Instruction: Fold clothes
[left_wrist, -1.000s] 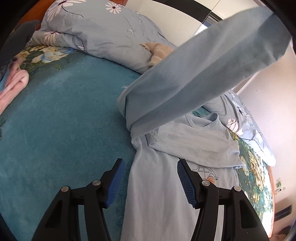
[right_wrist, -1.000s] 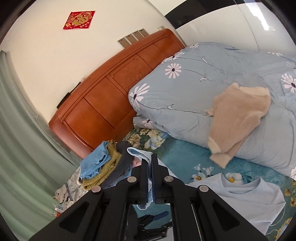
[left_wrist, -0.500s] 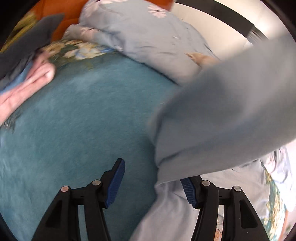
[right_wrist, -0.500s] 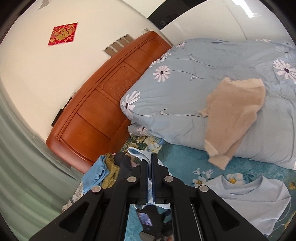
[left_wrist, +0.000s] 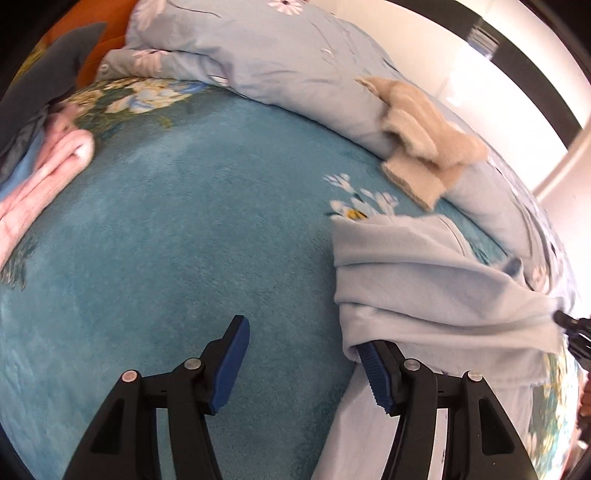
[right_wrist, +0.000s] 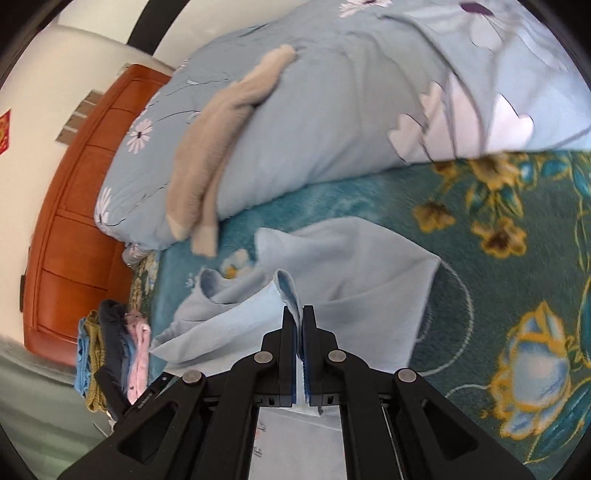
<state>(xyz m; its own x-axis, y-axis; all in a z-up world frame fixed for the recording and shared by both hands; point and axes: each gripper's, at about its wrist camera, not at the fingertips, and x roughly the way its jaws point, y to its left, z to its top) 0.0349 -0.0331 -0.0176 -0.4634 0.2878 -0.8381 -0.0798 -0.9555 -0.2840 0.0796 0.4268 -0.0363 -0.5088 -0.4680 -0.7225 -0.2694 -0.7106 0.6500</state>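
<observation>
The right gripper is clamping its jaws together on a fold of the light blue shirt, whose cloth is spreading out just ahead of its tips and trailing back beneath it on the teal blanket. The left gripper is hanging over the same blanket with its jaws standing apart and nothing pinched between them, the shirt's folded edge lying against its right-hand finger and bare blanket stretching ahead and to its left.

A carved wooden headboard stands against a white wall.
</observation>
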